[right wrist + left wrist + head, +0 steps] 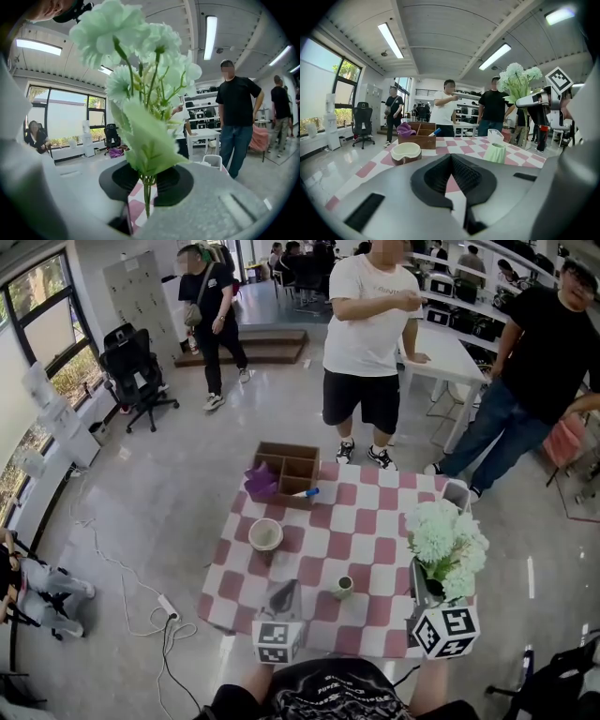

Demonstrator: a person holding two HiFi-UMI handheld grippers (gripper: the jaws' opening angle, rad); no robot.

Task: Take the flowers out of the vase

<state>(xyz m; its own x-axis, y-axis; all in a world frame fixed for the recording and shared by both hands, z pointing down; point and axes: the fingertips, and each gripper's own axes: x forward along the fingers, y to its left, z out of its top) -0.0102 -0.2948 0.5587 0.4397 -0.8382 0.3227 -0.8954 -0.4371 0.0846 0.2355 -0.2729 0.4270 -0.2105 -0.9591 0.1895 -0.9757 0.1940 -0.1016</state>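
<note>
**Head view.** The desk (pixel 375 521) is covered with a pink-and-white checked cloth. The right gripper (pixel 425 589) is at the near right corner, its tagged cube (pixel 443 631) facing the camera. It holds the flowers (pixel 448 540) upright above the cloth, white-green heads on top and stems running down into the fingers. The vase (pixel 343 587) is small and pale green. It stands upright on the cloth near the front middle, and the flowers are out of it and well apart from it. The left gripper (pixel 284 596) is low over the near edge, just left of the vase and not touching it. A bowl (pixel 265 534) sits farther back on the left. A wooden box (pixel 289 470) stands at the far edge with a purple cloth (pixel 261 482) in its left compartment and a blue-tipped pen (pixel 306 492) at its front. A white basket (pixel 457 493) is at the far right corner. Two people stand beyond the desk.

**Left gripper view.** The fingers (pixel 436 176) are pressed together at the tips with nothing held, and checked cloth shows through below them. Ahead are the bowl (pixel 406 152) on the left and the vase (pixel 496 152) on the right. The flowers (pixel 518 79) are high at the right.

**Right gripper view.** The fingers (pixel 117 180) are pinching the thin green stems, which run down through the gap. Leaf and flower heads (pixel 140 70) fill the view above. The white basket (pixel 212 161) lies beyond.
</note>
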